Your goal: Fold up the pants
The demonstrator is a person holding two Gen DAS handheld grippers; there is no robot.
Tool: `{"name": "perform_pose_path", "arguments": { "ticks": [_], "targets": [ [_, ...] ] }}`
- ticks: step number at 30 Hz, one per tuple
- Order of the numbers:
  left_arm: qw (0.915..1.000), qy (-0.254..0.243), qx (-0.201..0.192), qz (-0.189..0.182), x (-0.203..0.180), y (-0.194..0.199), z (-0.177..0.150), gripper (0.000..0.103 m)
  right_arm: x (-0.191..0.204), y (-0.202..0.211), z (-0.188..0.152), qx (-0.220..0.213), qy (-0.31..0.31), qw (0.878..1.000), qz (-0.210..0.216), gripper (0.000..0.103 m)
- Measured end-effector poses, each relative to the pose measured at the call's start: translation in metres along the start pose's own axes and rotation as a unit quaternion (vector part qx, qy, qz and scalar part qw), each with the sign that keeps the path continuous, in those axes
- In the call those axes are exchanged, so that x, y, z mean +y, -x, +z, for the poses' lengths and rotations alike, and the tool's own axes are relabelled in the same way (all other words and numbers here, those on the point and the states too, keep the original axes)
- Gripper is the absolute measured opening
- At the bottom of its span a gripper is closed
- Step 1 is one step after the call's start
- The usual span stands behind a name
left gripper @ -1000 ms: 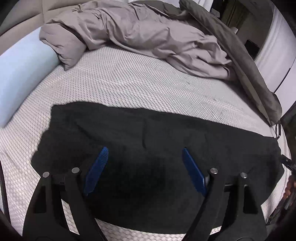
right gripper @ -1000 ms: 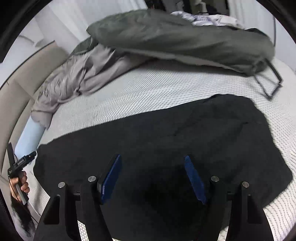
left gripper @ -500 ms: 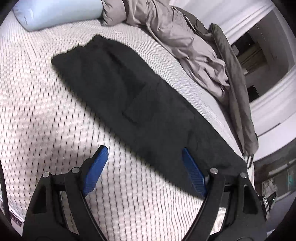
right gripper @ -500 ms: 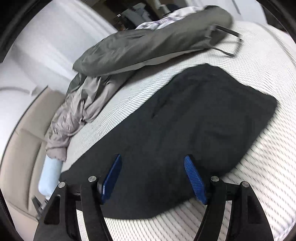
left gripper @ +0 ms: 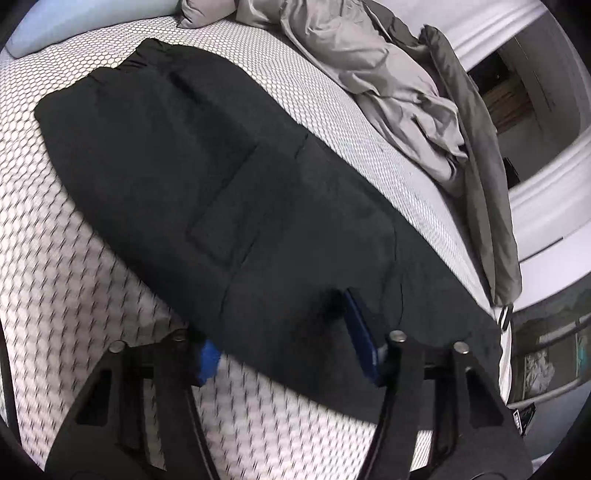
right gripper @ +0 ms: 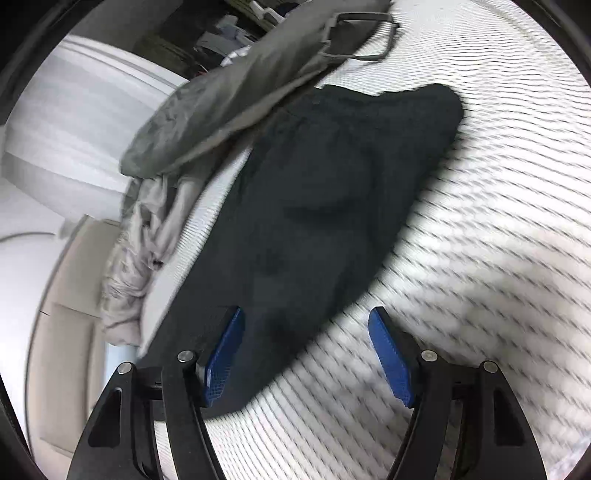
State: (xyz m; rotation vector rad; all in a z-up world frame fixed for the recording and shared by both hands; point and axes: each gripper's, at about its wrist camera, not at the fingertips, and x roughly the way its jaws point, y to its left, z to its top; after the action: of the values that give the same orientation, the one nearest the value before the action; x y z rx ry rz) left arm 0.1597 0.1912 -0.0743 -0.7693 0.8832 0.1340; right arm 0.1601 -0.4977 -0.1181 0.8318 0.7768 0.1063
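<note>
The black pants [left gripper: 229, 192] lie flat in a long strip on the white mesh mattress [left gripper: 55, 277]; they also show in the right wrist view [right gripper: 325, 206]. My left gripper [left gripper: 284, 332] is open, and the near edge of the pants lies between its jaws: the cloth covers most of the left blue pad [left gripper: 208, 360], and the right pad [left gripper: 362, 332] rests on top. My right gripper [right gripper: 306, 350] is open at the pants' near edge, its left pad [right gripper: 225, 354] over the cloth and its right pad [right gripper: 391, 354] over bare mattress.
A crumpled beige sheet [left gripper: 369, 66] and a grey-green duvet [left gripper: 476, 147] lie along the mattress's far side; the duvet [right gripper: 229, 99] overlaps the pants' far end. A light blue pillow [left gripper: 74, 22] sits at the head. The mattress edge drops off at right.
Both grippers have swung from above the middle of the pants down to the near edge. The left gripper's jaws have come around the cloth edge. Both views are motion-blurred.
</note>
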Motion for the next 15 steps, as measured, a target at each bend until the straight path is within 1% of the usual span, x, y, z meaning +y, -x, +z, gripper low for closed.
{"name": "perform_pose_path", "arguments": {
  "ticks": [2,3,4,5,6,7,8,9,12,15],
  "targets": [
    [0.9999,0.012,-0.006,0.01,0.003,-0.007,0.011,0.041,0.001,-0.012,0.011,-0.012,-0.007,0.999,0.03,0.071],
    [0.9996,0.021,-0.009,0.015,0.005,-0.01,0.017,0.03,0.003,-0.02,0.015,-0.016,-0.011,0.999,0.037,0.067],
    [0.9992,0.033,-0.017,0.016,0.01,-0.01,0.019,0.023,0.0,-0.029,0.02,-0.02,-0.02,0.999,0.039,0.061],
    [0.999,0.038,-0.021,0.011,0.013,-0.011,0.021,0.02,-0.002,-0.035,0.023,-0.023,-0.029,0.999,0.036,0.047],
    [0.9989,0.038,-0.024,0.008,0.015,-0.011,0.022,0.014,-0.004,-0.041,0.025,-0.025,-0.036,0.999,0.031,0.034],
    [0.999,0.035,-0.026,0.009,0.016,-0.011,0.025,0.009,-0.002,-0.046,0.027,-0.031,-0.038,0.999,0.023,0.026],
    [0.9991,0.029,-0.029,0.006,0.016,-0.009,0.025,0.009,-0.002,-0.046,0.027,-0.036,-0.034,0.999,0.013,0.015],
    [0.9992,0.024,-0.032,0.004,0.016,-0.007,0.025,0.007,0.002,-0.046,0.027,-0.039,-0.029,0.999,0.009,0.01],
    [0.999,-0.005,-0.042,0.013,0.012,0.006,0.019,0.006,0.013,-0.033,0.024,-0.059,-0.005,0.998,0.004,0.004],
    [0.9977,-0.033,-0.048,0.034,0.01,0.023,0.005,0.006,0.022,-0.019,0.017,-0.063,0.017,0.998,-0.002,0.003]
  ]
}}
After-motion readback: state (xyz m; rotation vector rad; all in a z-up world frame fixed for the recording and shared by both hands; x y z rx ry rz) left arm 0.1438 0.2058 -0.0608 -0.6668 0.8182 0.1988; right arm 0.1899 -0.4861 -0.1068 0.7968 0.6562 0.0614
